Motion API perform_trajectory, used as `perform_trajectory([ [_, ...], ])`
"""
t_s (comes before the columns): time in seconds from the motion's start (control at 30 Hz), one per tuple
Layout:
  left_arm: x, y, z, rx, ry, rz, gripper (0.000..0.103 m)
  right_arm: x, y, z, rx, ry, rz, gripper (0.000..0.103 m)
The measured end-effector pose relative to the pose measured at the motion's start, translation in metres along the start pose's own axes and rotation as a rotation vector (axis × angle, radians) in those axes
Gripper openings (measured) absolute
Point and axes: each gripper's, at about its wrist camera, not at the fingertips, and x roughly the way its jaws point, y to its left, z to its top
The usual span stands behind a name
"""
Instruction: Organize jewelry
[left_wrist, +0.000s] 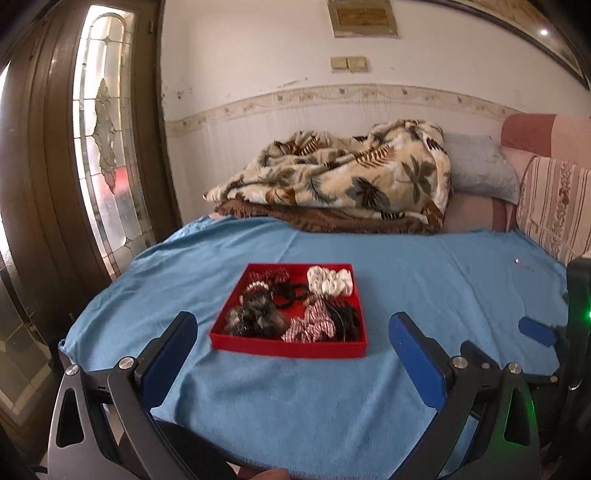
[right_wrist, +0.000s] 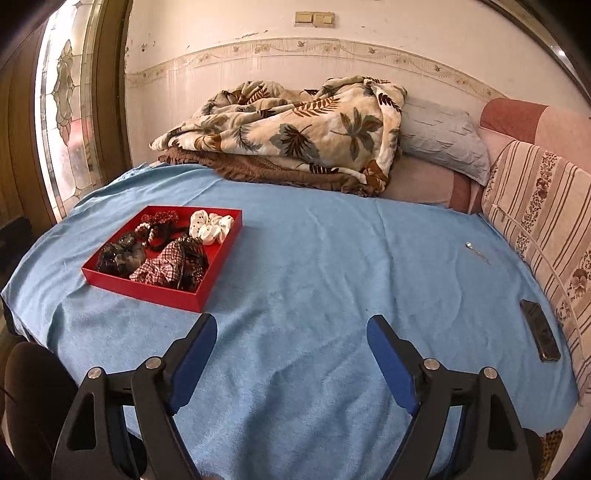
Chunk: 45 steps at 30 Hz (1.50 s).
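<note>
Near the blanket's (left_wrist: 332, 387) front edge | your left gripper (left_wrist: 291, 336) and right gripper (right_wrist: 291, 339) gape empty | red tray (left_wrist: 288, 347) full near its left edge.

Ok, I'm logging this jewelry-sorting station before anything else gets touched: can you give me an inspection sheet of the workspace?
Surface: blue cloth, wrinkled, spread over a bed-like surface.
Job's things: red tray on the cloth, holding white scrunchies, checked red-and-white ones and dark hair pieces; a small silver item lies alone on the cloth toward the right.
Clutter: black phone at the cloth's right edge.
Grippers: left gripper open, empty, short of the tray; right gripper open, empty, over bare cloth.
Cables: nothing seen.
Surroundings: leaf-print blanket, grey pillow, striped cushion, glazed door.
</note>
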Motion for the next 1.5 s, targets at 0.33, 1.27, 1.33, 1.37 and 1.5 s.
perform_trajectory([
  [0.33,0.03,0.004,-0.018,-0.02,0.115,-0.018,0.103,0.011,0.012,-0.01,-0.053,0.017,-0.013,0.091],
  [1.27,0.069,0.014,-0.041,-0.045,0.252,-0.046,0.103,0.03,0.016,-0.015,-0.061,0.054,-0.032,0.091],
  [1.33,0.069,0.013,-0.041,-0.044,0.257,-0.051,0.103,0.03,0.016,-0.015,-0.059,0.056,-0.032,0.091],
  [1.37,0.069,0.013,-0.042,-0.043,0.258,-0.052,0.103,0.03,0.016,-0.015,-0.057,0.056,-0.032,0.091],
  [1.5,0.069,0.012,-0.042,-0.038,0.262,-0.055,0.103,0.029,0.015,-0.015,-0.05,0.06,-0.033,0.091],
])
